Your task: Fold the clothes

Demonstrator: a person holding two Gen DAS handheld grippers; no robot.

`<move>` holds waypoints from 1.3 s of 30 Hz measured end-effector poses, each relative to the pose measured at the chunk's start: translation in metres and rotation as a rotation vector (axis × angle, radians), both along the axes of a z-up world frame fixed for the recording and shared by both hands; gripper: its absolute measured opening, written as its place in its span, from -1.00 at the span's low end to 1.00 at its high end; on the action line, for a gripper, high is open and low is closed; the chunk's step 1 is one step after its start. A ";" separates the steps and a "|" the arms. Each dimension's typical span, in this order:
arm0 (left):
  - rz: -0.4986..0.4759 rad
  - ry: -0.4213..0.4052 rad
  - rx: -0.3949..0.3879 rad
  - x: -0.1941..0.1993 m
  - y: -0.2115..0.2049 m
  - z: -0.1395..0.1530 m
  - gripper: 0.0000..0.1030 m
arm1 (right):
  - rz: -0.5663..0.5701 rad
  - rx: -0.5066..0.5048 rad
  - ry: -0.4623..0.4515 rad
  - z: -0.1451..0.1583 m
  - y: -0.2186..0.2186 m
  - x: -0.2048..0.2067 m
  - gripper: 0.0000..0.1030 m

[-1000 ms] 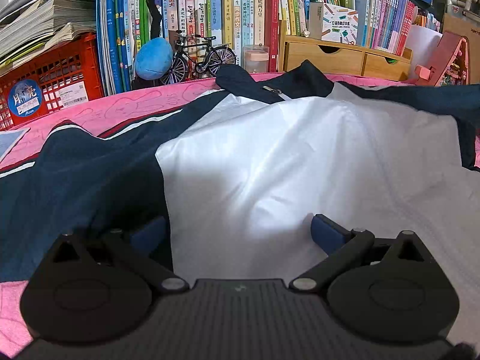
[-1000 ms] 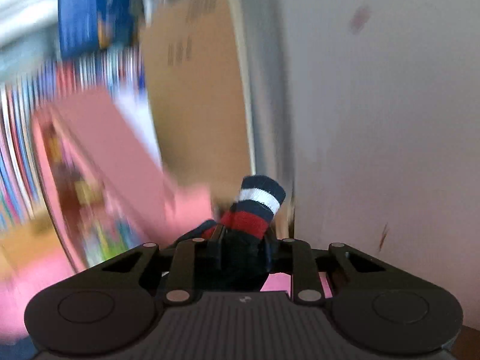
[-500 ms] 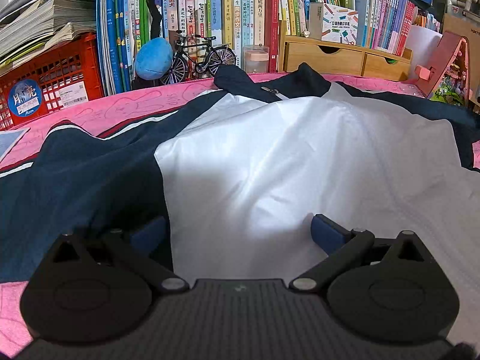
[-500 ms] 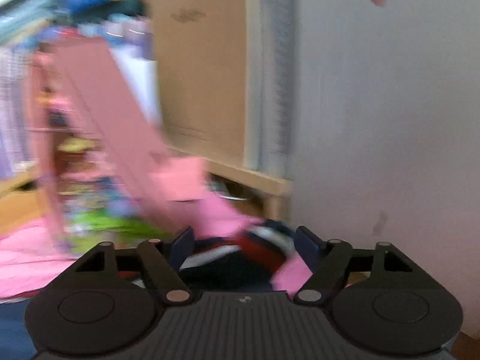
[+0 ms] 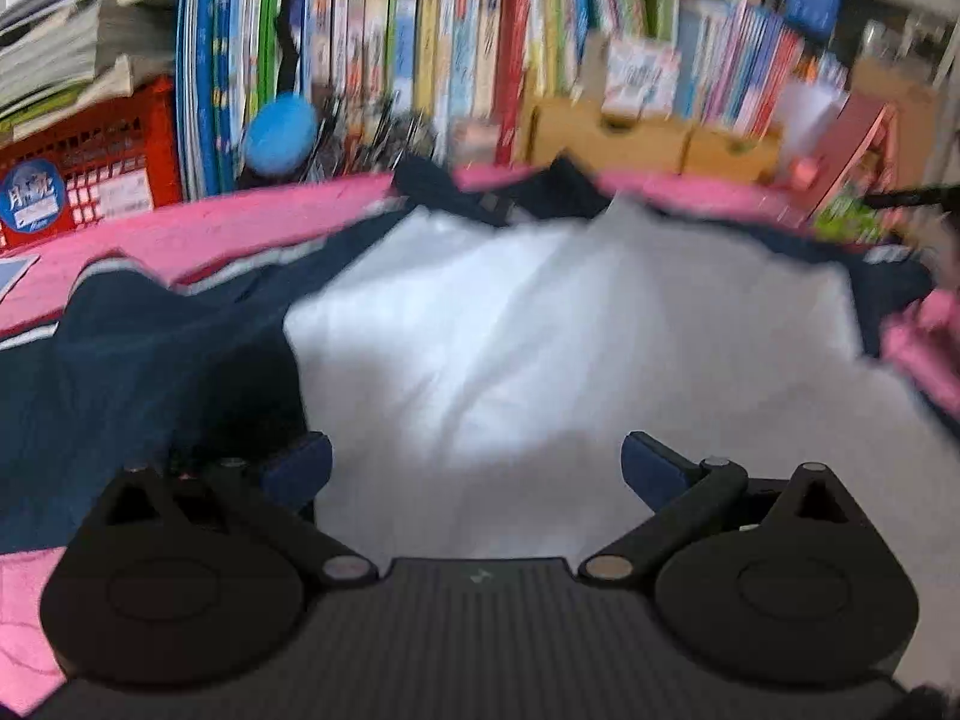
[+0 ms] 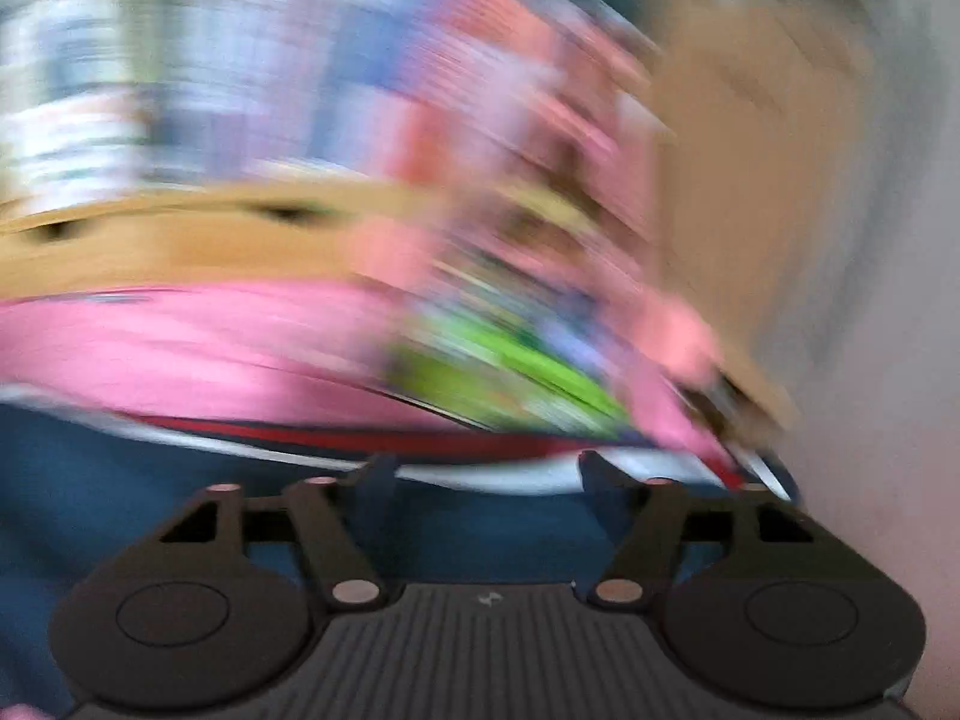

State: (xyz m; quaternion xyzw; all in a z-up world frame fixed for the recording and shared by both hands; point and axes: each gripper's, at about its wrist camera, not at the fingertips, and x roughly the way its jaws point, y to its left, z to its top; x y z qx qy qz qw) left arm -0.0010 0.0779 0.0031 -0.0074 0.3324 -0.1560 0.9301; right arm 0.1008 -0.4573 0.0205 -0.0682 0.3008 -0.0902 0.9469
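Nearest in the left wrist view, the left gripper (image 5: 474, 462) is seen with its two blue-padded fingers (image 5: 300, 468) spread wide over the cloth, and nothing is clamped between them. Directly beneath and ahead of it the jacket (image 5: 540, 348) is spread flat on the pink cover (image 5: 240, 228), its white panel in the middle and its navy sleeve (image 5: 150, 348) laid out to the left. Beyond the white panel the dark collar (image 5: 510, 192) is seen at the far edge of the cover. Behind that, a blue ball (image 5: 279, 135), a red crate (image 5: 90, 174), a row of upright books (image 5: 420, 60) and a wooden drawer box (image 5: 648, 138) are lined up, all smeared by motion.

In the heavily blurred right wrist view, the right gripper (image 6: 486, 474) is shown with its jaws set well apart; they have just been opening, and no cloth is pinched between them. Navy fabric lies below the fingers, and a red and white stripe (image 6: 420, 444) of the jacket runs just past the tips. The pink cover and a cardboard sheet (image 6: 750, 180) are made out farther back.
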 end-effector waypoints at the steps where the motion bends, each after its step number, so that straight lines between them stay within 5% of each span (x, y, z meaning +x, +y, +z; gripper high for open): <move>1: -0.010 -0.019 -0.027 -0.002 0.002 0.010 1.00 | 0.082 0.007 -0.016 0.010 0.027 0.000 0.58; 4: -0.031 -0.102 -0.023 0.014 0.011 0.039 1.00 | 0.307 0.032 -0.044 0.037 0.105 0.005 0.79; 7: -0.018 -0.139 0.067 0.063 0.031 0.052 1.00 | 0.418 0.044 -0.023 0.042 0.166 0.027 0.83; 11: 0.012 -0.083 0.202 0.104 0.042 0.039 1.00 | 0.459 0.062 0.061 0.021 0.227 0.065 0.82; 13: -0.003 -0.024 0.197 0.112 0.056 0.024 1.00 | 0.484 0.051 0.106 0.004 0.246 0.071 0.77; 16: 0.043 0.039 0.239 0.117 0.073 0.000 1.00 | 0.518 0.055 0.166 -0.020 0.259 0.066 0.63; 21: 0.161 0.113 0.172 0.127 0.109 -0.026 1.00 | 0.423 0.082 0.185 -0.038 0.248 0.083 0.62; 24: 0.246 0.138 0.143 0.135 0.126 -0.029 1.00 | 0.307 0.048 0.140 -0.044 0.231 0.101 0.84; 26: 0.233 0.108 0.171 0.131 0.121 -0.016 0.96 | 0.258 0.067 0.145 -0.046 0.220 0.110 0.84; 30: -0.041 -0.127 0.167 0.118 0.100 0.018 1.00 | 0.366 0.090 0.115 -0.035 0.213 0.104 0.78; 36: -0.116 0.089 0.125 0.189 0.051 -0.004 1.00 | 0.545 0.193 0.049 -0.021 0.232 0.105 0.79; 39: -0.091 0.148 0.130 0.213 0.037 -0.024 1.00 | 0.572 0.151 0.084 -0.029 0.252 0.113 0.78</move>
